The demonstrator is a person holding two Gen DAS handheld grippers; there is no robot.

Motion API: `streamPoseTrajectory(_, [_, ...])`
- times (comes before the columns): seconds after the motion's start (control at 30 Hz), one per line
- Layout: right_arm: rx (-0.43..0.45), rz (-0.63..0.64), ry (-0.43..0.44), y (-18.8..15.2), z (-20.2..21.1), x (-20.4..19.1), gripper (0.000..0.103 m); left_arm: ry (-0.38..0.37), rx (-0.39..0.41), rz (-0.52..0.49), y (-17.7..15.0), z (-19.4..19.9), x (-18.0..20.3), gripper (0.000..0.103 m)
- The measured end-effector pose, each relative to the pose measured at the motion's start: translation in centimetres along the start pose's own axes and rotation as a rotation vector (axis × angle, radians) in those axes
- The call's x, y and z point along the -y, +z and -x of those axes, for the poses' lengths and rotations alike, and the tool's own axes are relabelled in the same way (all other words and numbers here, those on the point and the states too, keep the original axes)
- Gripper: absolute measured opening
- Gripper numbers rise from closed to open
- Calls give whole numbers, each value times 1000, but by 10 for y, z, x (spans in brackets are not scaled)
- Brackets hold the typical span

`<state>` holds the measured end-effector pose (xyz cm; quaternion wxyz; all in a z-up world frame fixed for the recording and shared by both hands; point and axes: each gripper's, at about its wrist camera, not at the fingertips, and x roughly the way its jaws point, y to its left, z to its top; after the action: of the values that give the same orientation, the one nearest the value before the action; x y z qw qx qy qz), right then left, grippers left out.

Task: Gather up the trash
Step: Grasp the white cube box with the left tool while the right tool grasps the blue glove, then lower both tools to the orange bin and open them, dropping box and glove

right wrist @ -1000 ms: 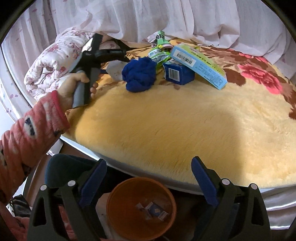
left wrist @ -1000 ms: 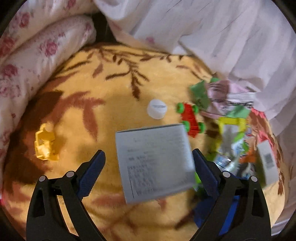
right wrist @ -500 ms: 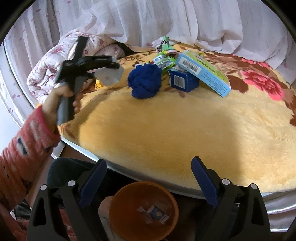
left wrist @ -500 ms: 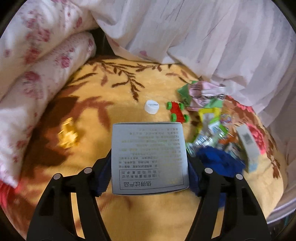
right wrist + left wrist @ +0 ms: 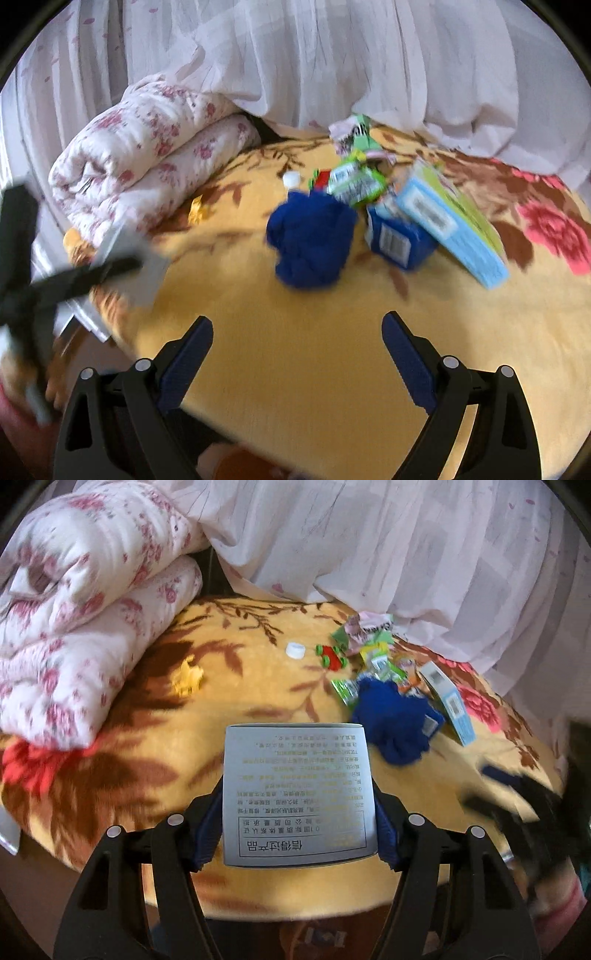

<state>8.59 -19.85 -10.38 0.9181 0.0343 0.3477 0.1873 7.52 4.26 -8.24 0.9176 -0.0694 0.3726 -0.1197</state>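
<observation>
left gripper (image 5: 299,823) carrying a grey box (image 5: 297,794); right gripper (image 5: 297,354) empty.
we hold the box clamped between the pads, over the blanket's (image 5: 221,709) near edge, its long axis running straight out along the fingers. our right jaws stand wide apart, pointing at the trash pile (image 5: 373,184) near the blanket's far edge, beyond the blue cloth (image 5: 310,243); the long light-blue carton (image 5: 454,229) lies diagonally there, nearer our right hand.
</observation>
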Motion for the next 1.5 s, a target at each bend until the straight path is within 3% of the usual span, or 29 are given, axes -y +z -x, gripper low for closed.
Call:
streamPoseTrajectory(0.13, [1, -36, 6, 31, -38, 7, 95, -13, 3, 24, -12, 12, -6, 65])
streamPoseTrajectory(0.37, [-102, -94, -29, 67, -109, 13, 95, -13, 12, 51, -20, 24, -18, 65])
streamPoseTrajectory(0.4, [-113, -81, -42, 68, -116, 11, 93, -14, 12, 53, -20, 25, -20, 65])
streamPoseTrajectory(0.47, [-141, -62, -57, 68, -125, 7, 74, -10, 14, 58, -21, 26, -21, 65])
streamPoseTrajectory(0.53, [-150, -62, -60, 66, -127, 6, 70, -18, 17, 66, -21, 27, -22, 65])
streamPoseTrajectory(0.73, [-104, -55, -52, 64, -103, 1, 67, -32, 15, 68, -23, 29, -20, 65])
streamPoseTrajectory(1.07, [-9, 13, -28, 51, -19, -13, 67, -57, 5, 24, -28, 32, 5, 65])
streamPoseTrajectory(1.5, [57, 53, -17, -9, 93, -10, 67, -111, -19, -101, -49, 44, 54, 65])
